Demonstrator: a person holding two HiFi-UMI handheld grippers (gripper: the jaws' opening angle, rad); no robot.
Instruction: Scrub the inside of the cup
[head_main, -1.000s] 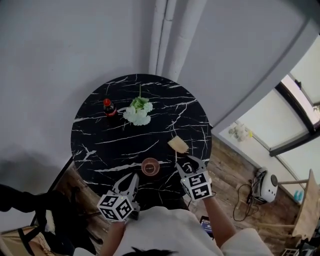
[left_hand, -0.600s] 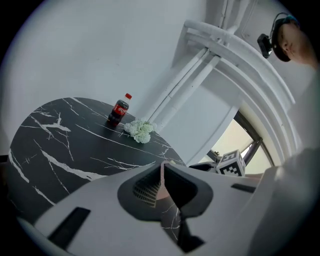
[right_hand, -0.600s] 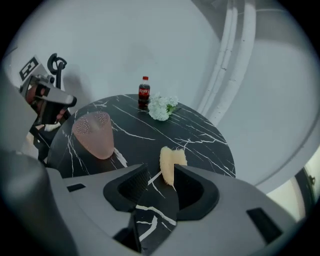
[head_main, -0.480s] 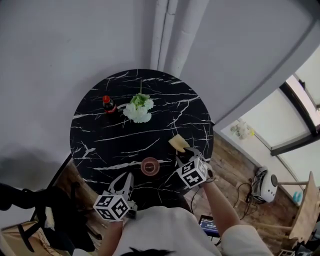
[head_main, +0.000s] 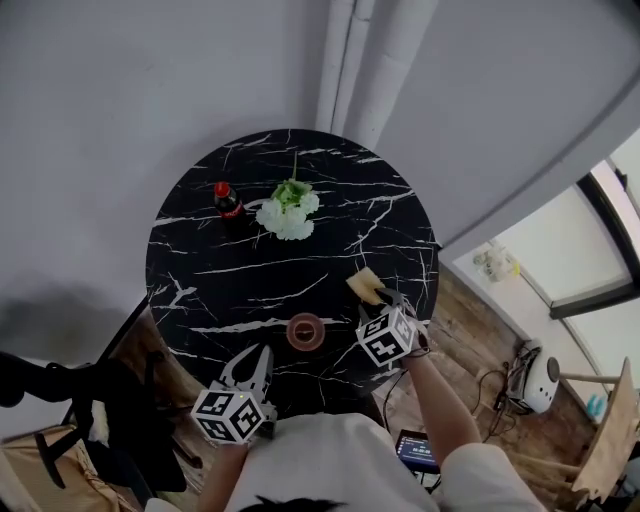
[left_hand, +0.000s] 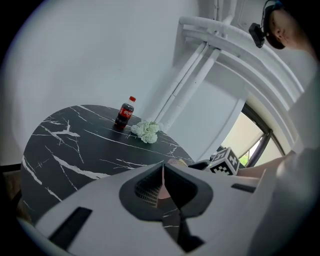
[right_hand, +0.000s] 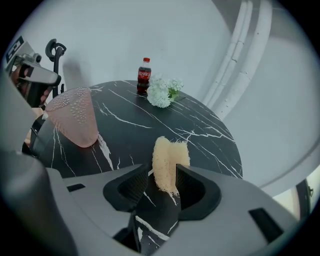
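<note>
A pink translucent cup (head_main: 304, 331) with a bumpy wall stands upright near the front edge of the round black marble table (head_main: 250, 280); in the right gripper view the cup (right_hand: 75, 117) is at the left. A pale yellow loofah sponge (head_main: 364, 285) lies on the table to the cup's right. My right gripper (right_hand: 162, 177) is open and tilted down, and the sponge (right_hand: 170, 161) sits between its jaws, close to the right pad. My left gripper (head_main: 257, 358) is shut and empty, hanging at the table's front edge, left of the cup.
A small cola bottle (head_main: 228, 200) and a bunch of white flowers (head_main: 289, 215) stand at the table's far side. A dark chair (head_main: 110, 420) is at the front left. On the right, beyond the table edge, is wooden floor (head_main: 470, 330).
My right gripper has moved forward and down to the sponge, rolling a little, and its jaws now straddle it. The left gripper has stayed in place.
</note>
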